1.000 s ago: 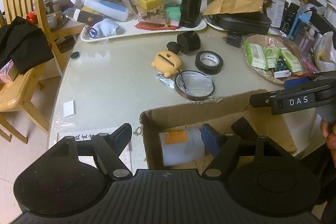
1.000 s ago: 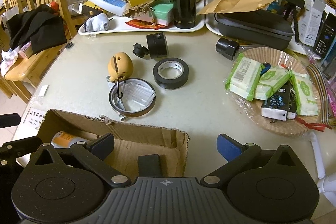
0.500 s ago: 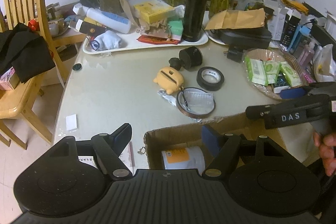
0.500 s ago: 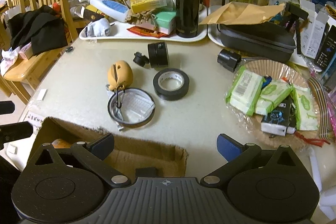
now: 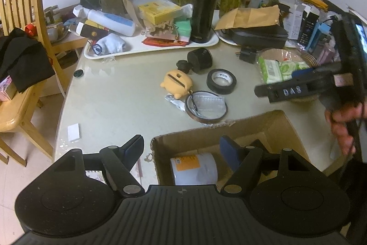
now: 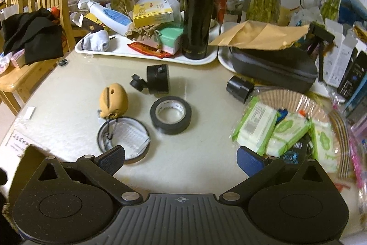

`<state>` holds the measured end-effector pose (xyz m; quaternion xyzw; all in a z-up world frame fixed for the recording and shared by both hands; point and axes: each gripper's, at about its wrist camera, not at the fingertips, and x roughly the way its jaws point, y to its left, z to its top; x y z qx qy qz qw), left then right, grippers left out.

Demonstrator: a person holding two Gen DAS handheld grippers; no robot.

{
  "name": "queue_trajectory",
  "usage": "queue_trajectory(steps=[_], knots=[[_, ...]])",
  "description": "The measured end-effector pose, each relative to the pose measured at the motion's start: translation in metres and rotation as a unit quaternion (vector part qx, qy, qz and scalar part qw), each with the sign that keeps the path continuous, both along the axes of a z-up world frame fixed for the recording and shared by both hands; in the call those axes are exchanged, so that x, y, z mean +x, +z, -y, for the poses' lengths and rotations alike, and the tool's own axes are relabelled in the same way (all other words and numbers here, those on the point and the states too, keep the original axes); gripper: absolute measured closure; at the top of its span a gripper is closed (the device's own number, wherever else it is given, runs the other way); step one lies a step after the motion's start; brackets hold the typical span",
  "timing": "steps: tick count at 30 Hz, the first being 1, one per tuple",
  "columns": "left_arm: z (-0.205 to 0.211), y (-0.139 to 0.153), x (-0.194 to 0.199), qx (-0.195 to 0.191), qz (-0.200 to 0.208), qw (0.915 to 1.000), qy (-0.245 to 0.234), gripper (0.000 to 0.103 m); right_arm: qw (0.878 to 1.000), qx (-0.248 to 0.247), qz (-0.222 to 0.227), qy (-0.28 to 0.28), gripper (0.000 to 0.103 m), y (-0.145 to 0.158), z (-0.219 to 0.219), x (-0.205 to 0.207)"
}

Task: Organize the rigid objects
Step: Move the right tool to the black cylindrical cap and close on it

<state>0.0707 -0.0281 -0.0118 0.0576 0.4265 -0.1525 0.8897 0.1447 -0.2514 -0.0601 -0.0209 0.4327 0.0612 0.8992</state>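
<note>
I read this as the gap between picks: a white can [image 5: 193, 168] already lies in the box [image 5: 278, 128] at the bottom centre of the left view, and loose pieces wait on the desk [image 6: 201, 167]. The black tape [image 6: 170, 114] sits mid-frame in the right view, with the clear ring [image 6: 123, 140] at lower left of it, the yellow pouch [image 6: 114, 100] touching that ring's far edge, and the black camera [image 6: 157, 79] beyond.

My right gripper [image 6: 181, 157] hangs over the desk near the tape, jaws spread wide, holding nothing. My left gripper [image 5: 181, 147] hangs above the box's left wall, jaws wide apart too, empty.

Next, I'd judge, the right jaws should drop astride the tape's wall, close, then carry it to the box.
</note>
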Motion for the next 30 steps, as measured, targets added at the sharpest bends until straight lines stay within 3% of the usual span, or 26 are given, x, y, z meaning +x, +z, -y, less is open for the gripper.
queue_trajectory(steps=[14, 30], knots=[[0.004, -0.001, 0.004, -0.017, -0.008, 0.9998, -0.010, 0.030, 0.994, -0.088, 0.049, 0.036, 0.002, -0.006, 0.011, 0.036], [0.000, 0.003, 0.012, -0.023, -0.005, 0.9997, -0.009, 0.030, 0.969, -0.218, 0.056, 0.099, 0.021, -0.047, 0.010, 0.082]])
